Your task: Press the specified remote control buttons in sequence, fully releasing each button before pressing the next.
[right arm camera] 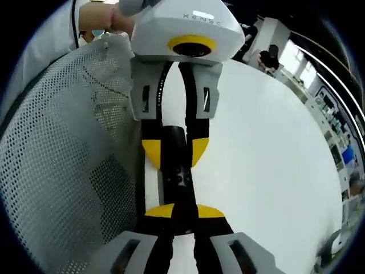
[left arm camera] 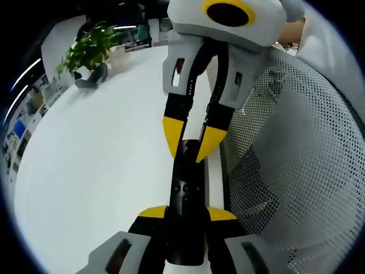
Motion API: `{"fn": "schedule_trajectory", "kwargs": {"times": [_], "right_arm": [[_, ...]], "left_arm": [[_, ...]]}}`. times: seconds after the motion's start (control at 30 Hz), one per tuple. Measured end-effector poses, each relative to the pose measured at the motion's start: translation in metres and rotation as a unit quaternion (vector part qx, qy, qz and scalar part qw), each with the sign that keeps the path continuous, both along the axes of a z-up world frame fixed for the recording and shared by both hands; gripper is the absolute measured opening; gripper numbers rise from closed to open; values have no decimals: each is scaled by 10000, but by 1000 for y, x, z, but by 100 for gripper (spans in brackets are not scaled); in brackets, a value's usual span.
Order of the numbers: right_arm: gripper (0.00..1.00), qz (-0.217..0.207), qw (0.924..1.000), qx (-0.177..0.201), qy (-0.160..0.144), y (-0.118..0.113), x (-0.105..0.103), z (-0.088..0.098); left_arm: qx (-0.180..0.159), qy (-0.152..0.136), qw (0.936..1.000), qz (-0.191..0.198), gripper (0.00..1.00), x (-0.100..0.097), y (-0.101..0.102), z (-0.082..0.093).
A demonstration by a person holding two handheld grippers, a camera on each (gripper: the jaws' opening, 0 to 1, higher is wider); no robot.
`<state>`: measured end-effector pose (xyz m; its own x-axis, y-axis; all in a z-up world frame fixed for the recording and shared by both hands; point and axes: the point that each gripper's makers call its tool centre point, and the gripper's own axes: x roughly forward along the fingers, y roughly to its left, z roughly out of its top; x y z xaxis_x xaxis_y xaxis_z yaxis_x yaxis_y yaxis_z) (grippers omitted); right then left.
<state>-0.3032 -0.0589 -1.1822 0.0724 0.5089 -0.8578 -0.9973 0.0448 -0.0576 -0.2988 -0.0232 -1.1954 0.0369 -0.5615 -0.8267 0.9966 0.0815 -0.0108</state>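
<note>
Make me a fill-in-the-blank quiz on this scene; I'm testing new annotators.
1. The left gripper holds a ___ remote control between its jaws.
2. The right gripper points its ___ jaw tips at the remote's far end.
3. On the far part of the white table stands a green potted ___.

Missing words: black; yellow; plant.

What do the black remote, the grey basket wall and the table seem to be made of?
Remote: likely plastic, smooth and slightly glossy, with soft highlights.
Basket: probably perforated sheet metal with a matte grey coat, given its regular small round holes; plastic is possible.
Table: smooth white top, perhaps laminate; the pictures leave it open.
</note>
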Motion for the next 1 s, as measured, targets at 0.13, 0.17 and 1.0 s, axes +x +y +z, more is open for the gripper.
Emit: {"fn": "schedule_trajectory", "kwargs": {"times": [0.13, 0.17, 1.0], "right_arm": [[2, 252, 9996, -40, -94, 1, 1, 0], [2, 271, 9996, -67, -48, 2, 2, -1], [4, 239, 9929, 1109, 348, 7, 3, 1]], "left_arm": [[-47, -4, 10000, -6, 24, 0, 0, 0], [-60, -5, 10000, -7, 24, 0, 0, 0], [-584, 19, 9983, -21, 24, 0, 1, 2]]}}
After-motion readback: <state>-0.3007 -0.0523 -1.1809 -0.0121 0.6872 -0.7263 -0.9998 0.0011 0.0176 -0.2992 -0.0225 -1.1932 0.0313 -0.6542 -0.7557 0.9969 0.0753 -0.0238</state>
